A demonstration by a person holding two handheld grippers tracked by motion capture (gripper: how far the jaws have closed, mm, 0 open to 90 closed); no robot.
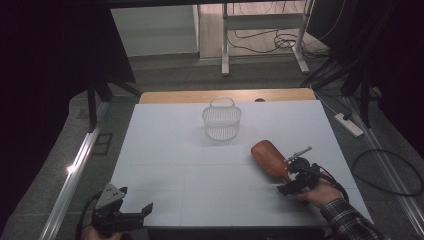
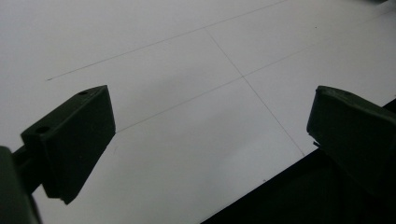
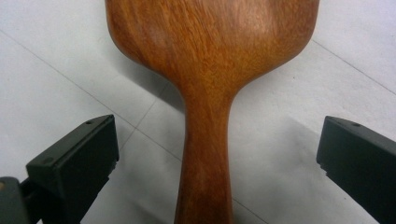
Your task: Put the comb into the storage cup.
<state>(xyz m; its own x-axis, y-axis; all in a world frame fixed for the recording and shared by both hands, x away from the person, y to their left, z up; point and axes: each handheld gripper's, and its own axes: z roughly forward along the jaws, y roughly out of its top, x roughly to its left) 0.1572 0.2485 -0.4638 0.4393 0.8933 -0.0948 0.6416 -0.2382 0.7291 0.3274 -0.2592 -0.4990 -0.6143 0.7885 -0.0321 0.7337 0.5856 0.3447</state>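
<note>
The white worktop [image 1: 200,170] carries a wire basket [image 1: 222,120] at its far middle. A wooden brush [image 1: 269,157] lies right of centre, its handle between the right gripper's [image 3: 217,163] wide-apart fingers. The left gripper [image 2: 210,140] hovers at the near-left edge, fingers apart, holding nothing.

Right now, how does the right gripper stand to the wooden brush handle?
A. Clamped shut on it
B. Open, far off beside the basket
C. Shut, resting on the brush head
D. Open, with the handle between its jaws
D: in the right gripper view the wooden brush runs its handle up between the right gripper, whose jaws stand wide with a gap on each side.
</note>
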